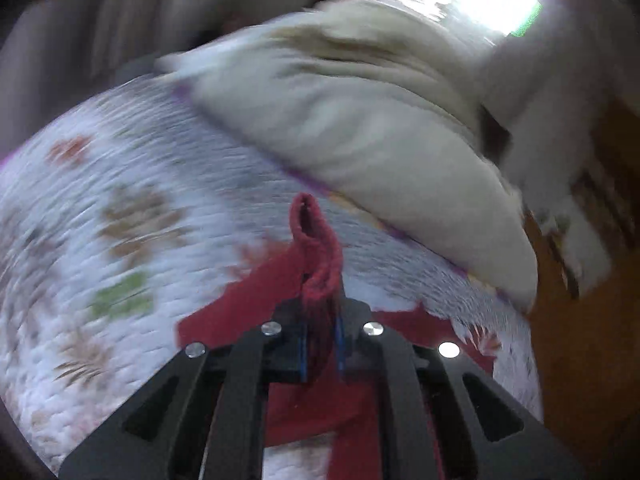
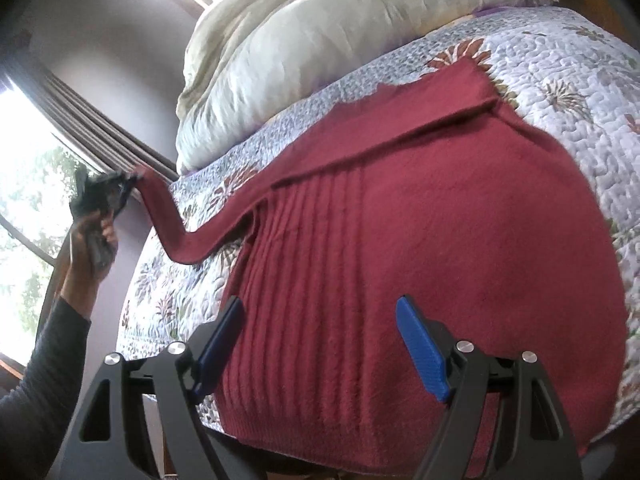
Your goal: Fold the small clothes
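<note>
A dark red knit sweater lies spread on the quilted bed, ribbed panel toward me, one sleeve folded across its top. My left gripper is shut on the cuff of the other sleeve, which sticks up between the blue pads. In the right wrist view that sleeve stretches off the bed's left edge up to the left gripper, held in a hand. My right gripper hovers open over the sweater's lower hem, blue pads wide apart, nothing between them.
The bed carries a white floral quilt. A bulky cream duvet or pillow lies at the far end. A bright window and curtain stand left of the bed. A dark sleeve is at lower left.
</note>
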Demonstrator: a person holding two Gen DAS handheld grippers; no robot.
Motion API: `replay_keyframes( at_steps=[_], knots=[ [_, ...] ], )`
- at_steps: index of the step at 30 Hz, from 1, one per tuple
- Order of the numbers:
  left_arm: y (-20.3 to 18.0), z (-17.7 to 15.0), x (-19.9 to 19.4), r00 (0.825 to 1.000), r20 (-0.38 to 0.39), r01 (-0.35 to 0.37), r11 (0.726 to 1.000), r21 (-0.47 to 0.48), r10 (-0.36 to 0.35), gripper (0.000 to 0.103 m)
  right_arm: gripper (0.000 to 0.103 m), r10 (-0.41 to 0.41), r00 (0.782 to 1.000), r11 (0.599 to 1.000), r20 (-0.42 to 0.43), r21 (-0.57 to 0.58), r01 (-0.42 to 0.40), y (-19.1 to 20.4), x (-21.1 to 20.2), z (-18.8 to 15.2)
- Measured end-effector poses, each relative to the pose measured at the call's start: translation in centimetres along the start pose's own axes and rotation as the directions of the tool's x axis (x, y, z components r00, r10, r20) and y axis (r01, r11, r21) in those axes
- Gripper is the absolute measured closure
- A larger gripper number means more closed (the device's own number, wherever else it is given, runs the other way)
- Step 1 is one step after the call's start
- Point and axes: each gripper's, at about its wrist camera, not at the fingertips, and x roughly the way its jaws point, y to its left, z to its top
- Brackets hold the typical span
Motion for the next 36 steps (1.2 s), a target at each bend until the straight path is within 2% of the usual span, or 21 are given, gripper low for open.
replay_keyframes(
  at_steps=[4,7,12,14,18,19,20,21,22,24,25,27,29,31,33,36],
  knots=[
    [-8.0,-1.8,3.8,0.998,-0.051,0.053,0.989,0.139,-0.047,0.096,0.024,-0.009,1.0,1.0,0.002,0.017,0.009,-1.4,-0.4,0.5],
    [-13.1,-5.0,8.3,0.989,-0.134,0.089,0.971,0.221,-0.06,0.096,0.024,-0.009,1.0,0.999,0.002,0.052,0.009,-3.0,-0.7,1.1],
    [-16.8,-10.5,15.1,0.963,-0.266,0.114,0.951,0.288,-0.035,0.096,0.024,-0.006,1.0,0.997,0.0,0.083,0.006,-4.9,-0.6,2.6],
    [-17.8,-12.7,18.1,0.948,-0.317,0.121,0.945,0.305,-0.02,0.096,0.024,-0.001,1.0,0.996,-0.008,0.094,0.001,-5.6,-0.3,3.5],
    [-18.3,-16.0,22.0,0.919,-0.393,0.119,0.924,0.363,0.036,0.092,0.023,0.019,0.999,0.993,-0.04,0.12,-0.014,-6.8,0.9,5.7],
    [-18.2,-16.5,22.4,0.915,-0.402,0.121,0.92,0.372,0.042,0.091,0.019,0.031,0.998,0.992,-0.055,0.126,-0.024,-7.0,1.4,6.3],
    [-17.9,-16.8,22.3,0.916,-0.4,0.132,0.921,0.366,0.028,0.086,0.014,0.053,0.996,0.99,-0.07,0.137,-0.043,-7.2,2.0,7.2],
    [-17.5,-16.9,21.8,0.92,-0.392,0.145,0.926,0.349,0.004,0.075,0.012,0.071,0.994,0.988,-0.077,0.145,-0.06,-7.3,2.5,8.1],
    [-16.8,-16.6,20.7,0.926,-0.375,0.174,0.934,0.313,-0.047,0.066,0.009,0.086,0.993,0.986,-0.082,0.147,-0.074,-7.3,3.0,9.1],
    [-15.2,-16.3,18.0,0.936,-0.323,0.222,0.946,0.238,-0.138,0.032,0.009,0.112,0.989,0.985,-0.096,0.141,-0.098,-7.2,4.4,11.5],
    [-14.0,-16.4,16.5,0.941,-0.293,0.237,0.95,0.204,-0.172,0.027,0.009,0.126,0.987,0.984,-0.098,0.142,-0.111,-7.1,5.4,13.0],
    [-12.4,-17.8,14.9,0.938,-0.303,0.228,0.957,0.177,-0.168,0.023,0.01,0.162,0.981,0.977,-0.105,0.156,-0.145,-7.1,7.3,15.2],
    [-10.9,-19.9,13.3,0.928,-0.333,0.232,0.959,0.161,-0.168,0.023,0.021,0.224,0.966,0.961,-0.131,0.195,-0.197,-7.1,10.6,17.7],
    [-9.5,-22.1,11.8,0.919,-0.354,0.236,0.962,0.139,-0.174,0.023,0.032,0.259,0.951,0.946,-0.168,0.244,-0.214,-7.3,14.2,19.5],
    [-8.4,-24.0,10.8,0.914,-0.364,0.241,0.962,0.126,-0.181,0.022,0.036,0.278,0.934,0.934,-0.224,0.29,-0.209,-7.7,18.5,21.0],
    [-7.5,-26.4,10.9,0.91,-0.385,0.236,0.958,0.164,-0.158,0.02,0.037,0.241,0.927,0.934,-0.289,0.328,-0.14,-8.1,23.4,21.9]
  ],
)
